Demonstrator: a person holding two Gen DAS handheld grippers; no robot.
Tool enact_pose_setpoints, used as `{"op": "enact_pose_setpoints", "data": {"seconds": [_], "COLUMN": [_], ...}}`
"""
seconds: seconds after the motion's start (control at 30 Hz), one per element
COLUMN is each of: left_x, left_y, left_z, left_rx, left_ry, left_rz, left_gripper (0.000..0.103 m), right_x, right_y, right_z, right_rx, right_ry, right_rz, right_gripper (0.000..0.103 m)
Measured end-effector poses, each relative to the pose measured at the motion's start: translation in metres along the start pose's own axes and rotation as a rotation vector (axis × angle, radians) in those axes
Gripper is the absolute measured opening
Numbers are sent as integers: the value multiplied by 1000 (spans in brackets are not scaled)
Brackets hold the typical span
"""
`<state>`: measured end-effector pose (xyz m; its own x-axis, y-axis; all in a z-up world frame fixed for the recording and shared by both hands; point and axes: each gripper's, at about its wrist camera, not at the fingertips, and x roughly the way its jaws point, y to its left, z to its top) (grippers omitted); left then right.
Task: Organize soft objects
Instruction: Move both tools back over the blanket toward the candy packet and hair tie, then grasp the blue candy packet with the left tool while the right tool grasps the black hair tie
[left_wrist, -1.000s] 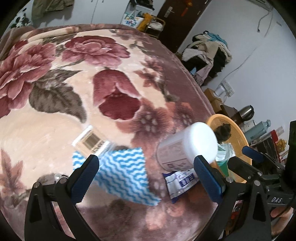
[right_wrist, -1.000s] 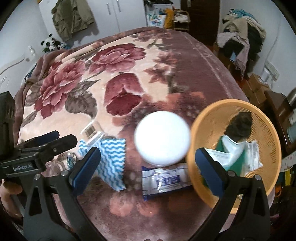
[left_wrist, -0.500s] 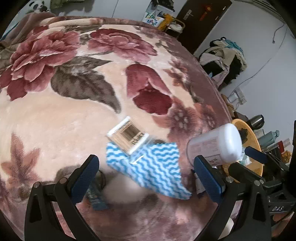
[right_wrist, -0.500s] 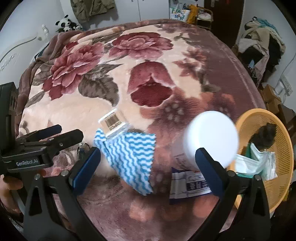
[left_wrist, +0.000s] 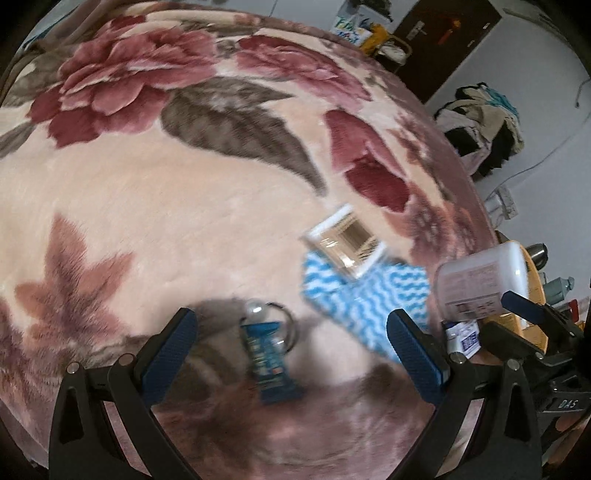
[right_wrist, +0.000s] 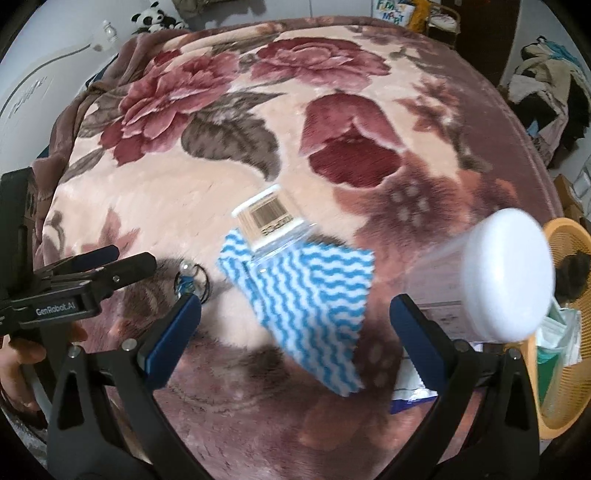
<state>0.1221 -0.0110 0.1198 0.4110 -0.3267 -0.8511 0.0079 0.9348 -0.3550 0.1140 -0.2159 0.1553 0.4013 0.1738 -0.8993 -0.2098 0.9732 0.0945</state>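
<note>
A blue-and-white wavy cloth (right_wrist: 310, 306) lies on the floral blanket, also in the left wrist view (left_wrist: 369, 299). A clear box of cotton swabs (right_wrist: 271, 225) rests on its far edge. My right gripper (right_wrist: 295, 332) is open above the cloth. My left gripper (left_wrist: 291, 350) is open above a small blue packet with a ring (left_wrist: 271, 354). An orange basket (right_wrist: 569, 369) at the right holds a green-white packet (right_wrist: 557, 339) and a dark item (right_wrist: 574, 273). A white wipes packet (right_wrist: 410, 387) lies beside the basket.
A white lidded jar (right_wrist: 506, 288) lies on its side between the cloth and the basket. The floral blanket (right_wrist: 221, 166) covers the bed. Piled clothes (right_wrist: 546, 85) and a dark door (left_wrist: 450, 40) are behind the bed at the right.
Both grippers have swung left across the bed. The cloth, jar and basket have shifted right in both views. The blue packet with the ring has come between the left fingers.
</note>
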Motion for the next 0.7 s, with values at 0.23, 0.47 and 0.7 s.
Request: {"op": "enact_pose_setpoints", "data": {"seconds": [0.23,0.47,0.7], "left_x": [24,59,70], "left_y": [25,17,13], "left_z": [-26,-48,-58], "left_rx": [-67,-82,-51], "left_ry": [58,133,164], "left_rz": [0,-10,25], "left_gripper": [102,79,30], "right_x": [21,31,39], "right_y": [15,18,15], "right_z": [-7,-14,-24], "right_rx": [-14,-14,-1], "right_ry": [41,61,81], "right_rz": [37,49,59], "right_gripper": [103,103,103]}}
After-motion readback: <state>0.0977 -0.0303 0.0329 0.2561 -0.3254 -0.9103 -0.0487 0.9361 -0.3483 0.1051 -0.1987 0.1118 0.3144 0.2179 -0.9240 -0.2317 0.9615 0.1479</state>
